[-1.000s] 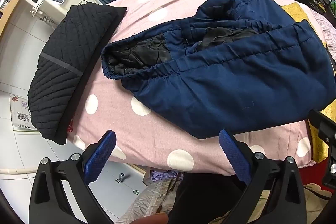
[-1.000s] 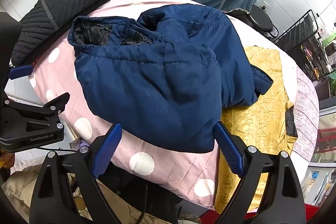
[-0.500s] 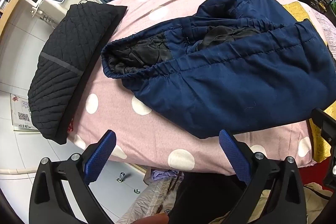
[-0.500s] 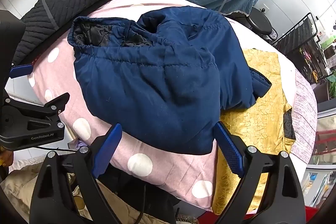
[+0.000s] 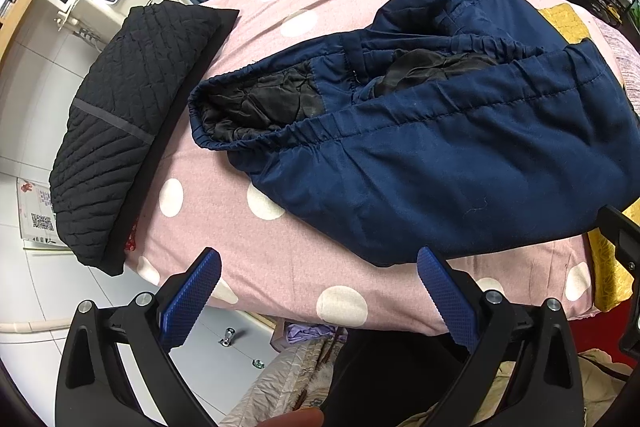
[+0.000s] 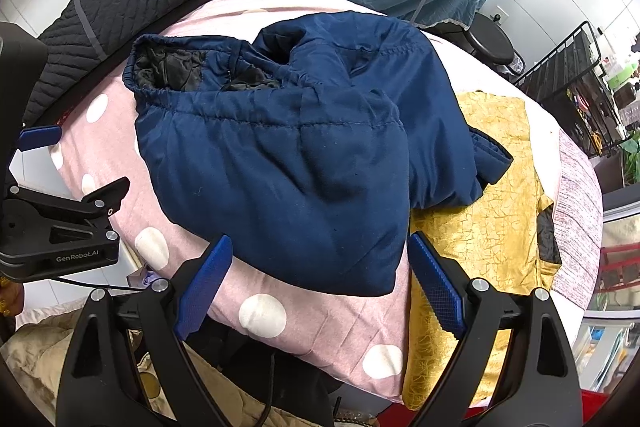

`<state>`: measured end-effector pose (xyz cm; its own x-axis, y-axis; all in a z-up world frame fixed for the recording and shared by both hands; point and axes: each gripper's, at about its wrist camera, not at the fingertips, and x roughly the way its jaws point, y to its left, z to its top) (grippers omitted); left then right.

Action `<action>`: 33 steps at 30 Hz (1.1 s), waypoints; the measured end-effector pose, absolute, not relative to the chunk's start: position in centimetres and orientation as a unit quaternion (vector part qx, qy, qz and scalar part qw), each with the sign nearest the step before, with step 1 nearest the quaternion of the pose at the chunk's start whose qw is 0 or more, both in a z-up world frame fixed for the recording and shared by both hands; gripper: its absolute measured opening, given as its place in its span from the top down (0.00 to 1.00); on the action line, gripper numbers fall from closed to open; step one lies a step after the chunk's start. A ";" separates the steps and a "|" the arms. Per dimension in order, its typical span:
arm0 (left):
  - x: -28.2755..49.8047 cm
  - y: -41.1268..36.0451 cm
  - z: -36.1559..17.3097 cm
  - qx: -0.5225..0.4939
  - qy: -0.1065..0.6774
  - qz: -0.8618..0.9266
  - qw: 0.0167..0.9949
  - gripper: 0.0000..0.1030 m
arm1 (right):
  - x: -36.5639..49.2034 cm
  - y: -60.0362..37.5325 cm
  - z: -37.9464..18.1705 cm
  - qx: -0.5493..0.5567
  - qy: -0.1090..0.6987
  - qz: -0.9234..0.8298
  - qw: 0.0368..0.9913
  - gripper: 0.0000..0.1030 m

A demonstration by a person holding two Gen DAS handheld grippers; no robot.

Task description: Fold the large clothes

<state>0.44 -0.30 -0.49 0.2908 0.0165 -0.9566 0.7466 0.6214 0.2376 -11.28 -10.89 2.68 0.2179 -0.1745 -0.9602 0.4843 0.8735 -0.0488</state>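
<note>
Both the left hand-held gripper (image 5: 318, 283) and the right hand-held gripper (image 6: 320, 267) hover with blue-padded fingers spread apart, holding nothing. Just ahead lies the crumpled navy-blue padded jacket (image 6: 288, 163) (black lining showing) on the pink polka-dot bed (image 5: 280, 267), overlapping a gold crinkled cloth (image 6: 492, 227).

- Navy jacket (image 6: 288, 163) bunched on a pink dotted cover (image 6: 320, 323), black lining showing at the open hem.
- Right gripper (image 6: 318, 283) spread wide, empty, poised just short of the jacket's near edge.
- Left gripper (image 6: 60, 163) at far left, jaws apart.
- Yellow cloth (image 6: 500, 227) partly under the jacket's right side.
- Black quilted garment (image 6: 116, 7) at upper left, apart from the jacket.
</note>
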 end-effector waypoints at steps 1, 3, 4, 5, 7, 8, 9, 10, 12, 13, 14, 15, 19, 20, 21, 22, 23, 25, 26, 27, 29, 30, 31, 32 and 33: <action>0.4 -0.3 -0.5 0.354 0.539 -0.253 0.721 0.06 | -11.2 -10.9 2.7 0.132 0.588 -0.214 0.769 0.14; 0.4 -0.4 -0.5 0.355 0.539 -0.254 0.720 0.06 | -11.2 -11.0 2.6 0.133 0.588 -0.214 0.768 0.14; 0.4 -0.4 -0.5 0.355 0.539 -0.254 0.720 0.06 | -11.2 -11.0 2.7 0.133 0.588 -0.215 0.768 0.14; 0.4 -0.5 -0.6 0.355 0.540 -0.253 0.720 0.06 | -11.2 -11.0 2.7 0.133 0.588 -0.214 0.768 0.14; 0.4 -0.5 -0.6 0.355 0.541 -0.253 0.719 0.06 | -11.3 -11.0 2.7 0.133 0.588 -0.214 0.768 0.14; 0.4 -0.5 -0.6 0.355 0.541 -0.253 0.719 0.06 | -11.3 -11.0 2.7 0.133 0.588 -0.215 0.768 0.14; 0.4 -0.5 -0.6 0.355 0.541 -0.253 0.719 0.06 | -11.3 -11.0 2.7 0.133 0.588 -0.214 0.769 0.14; 0.4 -0.5 -0.6 0.355 0.541 -0.253 0.719 0.06 | -11.3 -11.0 2.7 0.132 0.588 -0.214 0.769 0.14; 0.4 -0.5 -0.6 0.355 0.541 -0.253 0.719 0.06 | -11.2 -11.0 2.7 0.133 0.588 -0.214 0.768 0.14; 0.4 -0.5 -0.7 0.354 0.542 -0.253 0.719 0.06 | -11.3 -11.0 2.7 0.132 0.588 -0.214 0.769 0.14; 0.4 -0.5 -0.7 0.354 0.542 -0.252 0.719 0.06 | -11.2 -11.0 2.7 0.131 0.588 -0.214 0.769 0.14; 0.4 -0.5 -0.7 0.354 0.543 -0.252 0.719 0.06 | -11.2 -11.1 2.7 0.131 0.588 -0.213 0.769 0.14; 0.4 -0.5 -0.7 0.353 0.543 -0.253 0.719 0.06 | -11.2 -11.0 2.7 0.130 0.588 -0.214 0.769 0.14; 0.4 -0.5 -0.7 0.353 0.543 -0.253 0.719 0.06 | -11.2 -11.0 2.8 0.130 0.588 -0.215 0.769 0.14; 0.4 -0.4 -0.7 0.353 0.543 -0.253 0.719 0.06 | -11.2 -11.0 2.8 0.129 0.587 -0.215 0.770 0.14; 0.4 -0.5 -0.7 0.352 0.543 -0.253 0.719 0.06 | -11.2 -10.9 2.8 0.129 0.587 -0.216 0.770 0.14; 0.4 -0.5 -0.7 0.352 0.543 -0.253 0.719 0.06 | -11.2 -10.8 2.8 0.129 0.587 -0.217 0.770 0.14; 0.4 -0.5 -0.8 0.352 0.543 -0.253 0.719 0.06 | -11.2 -10.8 2.8 0.129 0.586 -0.217 0.770 0.14; 0.4 -0.5 -0.8 0.352 0.543 -0.253 0.719 0.06 | -11.2 -10.9 2.8 0.129 0.586 -0.217 0.770 0.14; 0.4 -0.4 -0.8 0.352 0.543 -0.253 0.719 0.06 | -11.2 -10.8 2.9 0.129 0.586 -0.217 0.770 0.14; 0.4 -0.4 -0.8 0.352 0.544 -0.253 0.718 0.06 | -11.2 -10.8 2.9 0.130 0.587 -0.217 0.769 0.14; 0.4 -0.4 -0.8 0.352 0.544 -0.254 0.718 0.06 | -11.2 -10.7 2.9 0.130 0.587 -0.218 0.769 0.14; 0.4 -0.4 -0.8 0.352 0.544 -0.254 0.718 0.06 | -11.2 -10.7 2.9 0.130 0.587 -0.218 0.769 0.14; 0.4 -0.4 -0.9 0.353 0.545 -0.254 0.717 0.06 | -11.2 -10.7 2.9 0.130 0.587 -0.217 0.769 0.14; 0.4 -0.3 -0.9 0.353 0.545 -0.255 0.717 0.06 | -11.2 -10.7 2.9 0.130 0.586 -0.217 0.770 0.14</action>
